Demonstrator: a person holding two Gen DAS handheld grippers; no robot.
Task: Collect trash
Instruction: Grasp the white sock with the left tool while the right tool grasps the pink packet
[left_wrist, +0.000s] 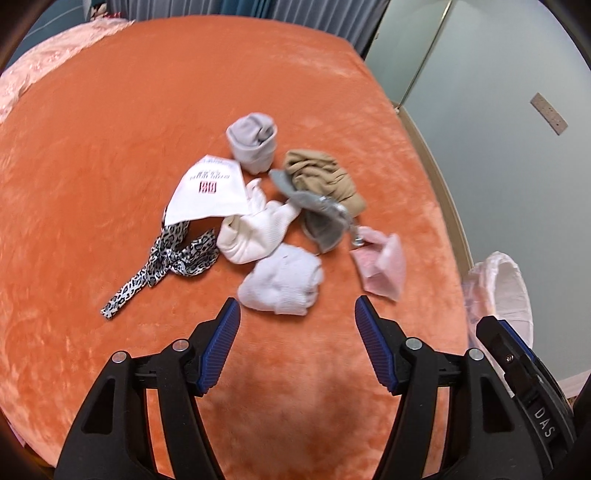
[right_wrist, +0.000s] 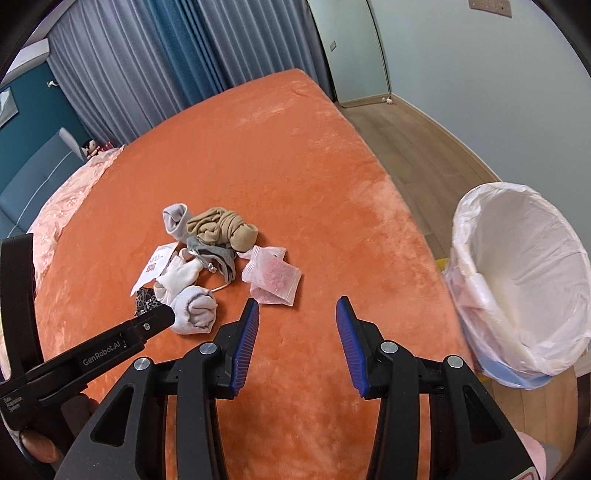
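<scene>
A heap of small items lies on the orange bed cover (left_wrist: 110, 129): rolled white socks (left_wrist: 280, 282), a cream sock (left_wrist: 255, 232), a grey sock roll (left_wrist: 253, 142), tan stockings (left_wrist: 321, 177), a white printed wrapper (left_wrist: 210, 194), a leopard-print band (left_wrist: 173, 258) and a pink plastic pouch (left_wrist: 380, 264). My left gripper (left_wrist: 297, 312) hovers open just short of the white socks, nothing between its blue pads. My right gripper (right_wrist: 297, 312) is open and empty, close to the pink pouch (right_wrist: 271, 275). The left gripper's finger (right_wrist: 155, 321) shows beside the white sock roll (right_wrist: 195, 310).
A bin lined with a white bag (right_wrist: 517, 280) stands on the wooden floor (right_wrist: 417, 155) right of the bed. A pink floral quilt (right_wrist: 70, 192) covers the bed's far left. Grey and blue curtains (right_wrist: 147, 66) hang behind. A hand (right_wrist: 37, 446) holds the left gripper.
</scene>
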